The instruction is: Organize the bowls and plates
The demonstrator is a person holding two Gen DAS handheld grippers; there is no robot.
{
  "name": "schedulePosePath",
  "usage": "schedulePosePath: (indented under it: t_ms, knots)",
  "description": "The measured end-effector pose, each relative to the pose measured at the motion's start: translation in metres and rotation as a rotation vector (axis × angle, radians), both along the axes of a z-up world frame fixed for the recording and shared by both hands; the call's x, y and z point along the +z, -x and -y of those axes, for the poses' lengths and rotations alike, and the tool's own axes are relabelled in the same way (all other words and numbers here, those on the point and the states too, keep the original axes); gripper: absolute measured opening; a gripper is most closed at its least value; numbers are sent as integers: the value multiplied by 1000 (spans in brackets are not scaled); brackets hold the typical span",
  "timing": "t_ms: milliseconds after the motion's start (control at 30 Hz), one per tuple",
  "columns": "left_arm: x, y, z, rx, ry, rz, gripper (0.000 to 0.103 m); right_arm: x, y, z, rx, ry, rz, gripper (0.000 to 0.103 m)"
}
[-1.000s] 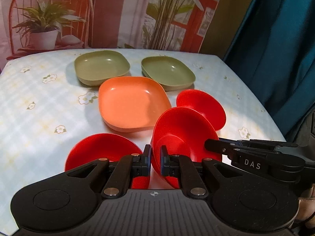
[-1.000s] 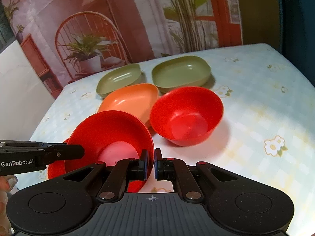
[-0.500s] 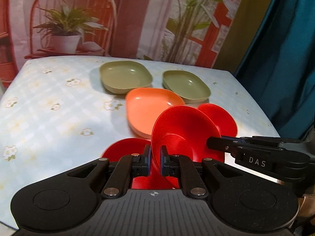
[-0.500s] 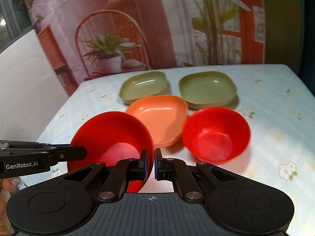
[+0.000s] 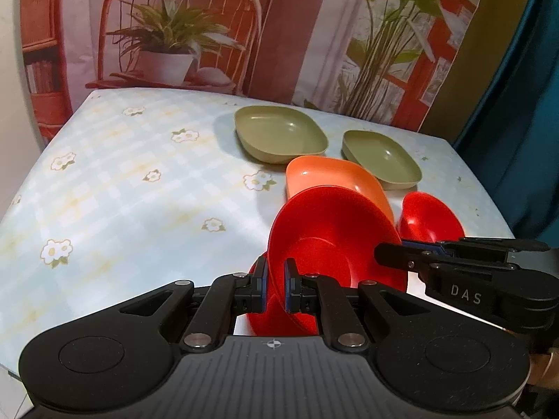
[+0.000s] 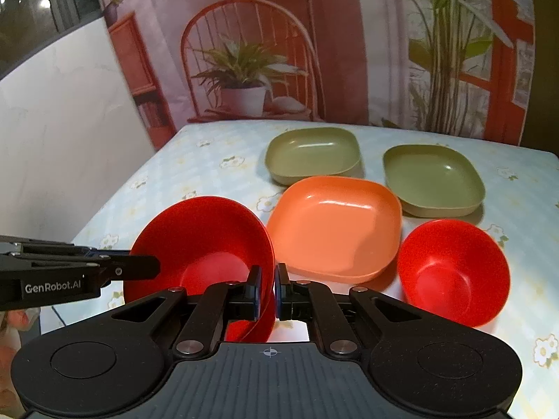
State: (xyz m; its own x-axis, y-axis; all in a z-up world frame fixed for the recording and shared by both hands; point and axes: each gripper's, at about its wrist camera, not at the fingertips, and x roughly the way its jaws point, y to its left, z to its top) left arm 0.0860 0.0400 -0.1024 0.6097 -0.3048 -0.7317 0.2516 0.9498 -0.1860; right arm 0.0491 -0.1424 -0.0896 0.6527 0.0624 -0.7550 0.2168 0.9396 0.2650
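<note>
**Floral tablecloth, red bowl carried leftward**

Floral tablecloth [image 5: 132, 188] fills more of our left view than before. We clench the held red bowl's [image 5: 335, 241] rim with both left gripper [image 5: 274, 288] and right gripper [image 6: 265, 289], raised above another red bowl [image 5: 272, 321], near the orange plate [image 6: 335, 223].

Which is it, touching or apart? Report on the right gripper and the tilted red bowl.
Touching. The right wrist view shows the right gripper shut on the tilted red bowl, rim pinched between both pads.
</note>
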Motion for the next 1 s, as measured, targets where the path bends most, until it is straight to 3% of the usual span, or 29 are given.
schedulePosePath:
  t_ms: [300,1000]
  knots:
    - [-17,-1,-1,3,-11,-41,10,-18,-2,-1,0,-19,-54,8]
    - [-24,-2,1,18,-57,-46,10,-29,-5,-8,18,-8,-78,12]
